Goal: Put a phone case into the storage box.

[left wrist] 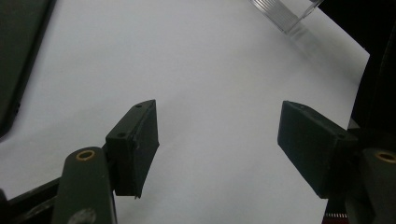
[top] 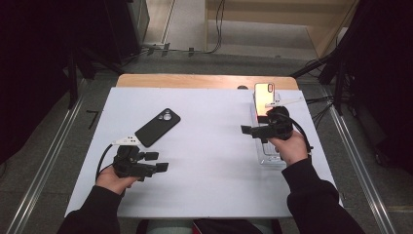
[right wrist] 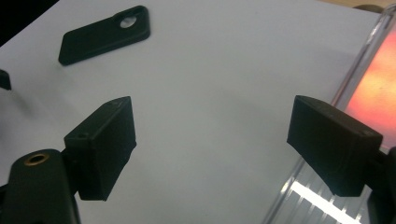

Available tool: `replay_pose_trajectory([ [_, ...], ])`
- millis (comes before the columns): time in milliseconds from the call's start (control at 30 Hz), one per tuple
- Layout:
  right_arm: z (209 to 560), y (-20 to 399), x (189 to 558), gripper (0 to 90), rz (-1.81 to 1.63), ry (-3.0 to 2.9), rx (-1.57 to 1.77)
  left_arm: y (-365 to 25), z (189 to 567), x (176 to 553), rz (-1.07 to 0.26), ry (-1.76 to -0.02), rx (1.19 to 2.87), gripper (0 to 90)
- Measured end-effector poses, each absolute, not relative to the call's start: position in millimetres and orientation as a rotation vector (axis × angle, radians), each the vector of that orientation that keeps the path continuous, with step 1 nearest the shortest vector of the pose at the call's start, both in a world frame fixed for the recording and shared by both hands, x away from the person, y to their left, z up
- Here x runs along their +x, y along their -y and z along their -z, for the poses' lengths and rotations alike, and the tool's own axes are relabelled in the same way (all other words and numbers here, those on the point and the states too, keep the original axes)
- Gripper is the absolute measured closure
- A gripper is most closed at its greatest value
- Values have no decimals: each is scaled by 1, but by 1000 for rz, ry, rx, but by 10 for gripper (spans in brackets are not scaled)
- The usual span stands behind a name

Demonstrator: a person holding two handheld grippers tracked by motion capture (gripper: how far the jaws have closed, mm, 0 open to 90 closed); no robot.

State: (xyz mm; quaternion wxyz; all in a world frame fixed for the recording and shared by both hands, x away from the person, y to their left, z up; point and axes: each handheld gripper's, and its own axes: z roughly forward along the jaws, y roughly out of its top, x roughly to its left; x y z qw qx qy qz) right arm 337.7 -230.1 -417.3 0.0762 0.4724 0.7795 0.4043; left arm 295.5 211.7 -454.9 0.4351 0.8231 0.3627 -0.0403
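Black phone case (top: 157, 127), with a round camera hole at one end, lies flat and diagonal on the left half of a white sheet (top: 209, 161) covering the table. It shows again in the right gripper view (right wrist: 105, 34), far off at upper left. Near it, toward the table's front edge, the left gripper (top: 157, 161) hovers in the person's left hand (top: 113, 179), its jaws spread with nothing but bare white sheet between them. Across the sheet, well apart from the case, a phone (top: 264, 96) with an orange-pink glowing back stands tilted in a clear ribbed plastic stand (top: 267, 157). The right gripper (top: 249, 130), held in the right hand (top: 292, 148), sits just beside that stand. Its jaws are spread wide and grip nothing. Dark sleeves enter from the bottom edge.
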Motion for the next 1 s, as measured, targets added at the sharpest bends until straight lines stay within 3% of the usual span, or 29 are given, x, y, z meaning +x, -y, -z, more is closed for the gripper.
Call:
replay_pose_trajectory([
  [133,420,225,331,176,-1222,-2372,1382,-210,455,297,108,-896,2048,294],
  [1000,441,217,277,189,-1321,-2522,1212,-210,452,293,96,-892,2051,293],
])
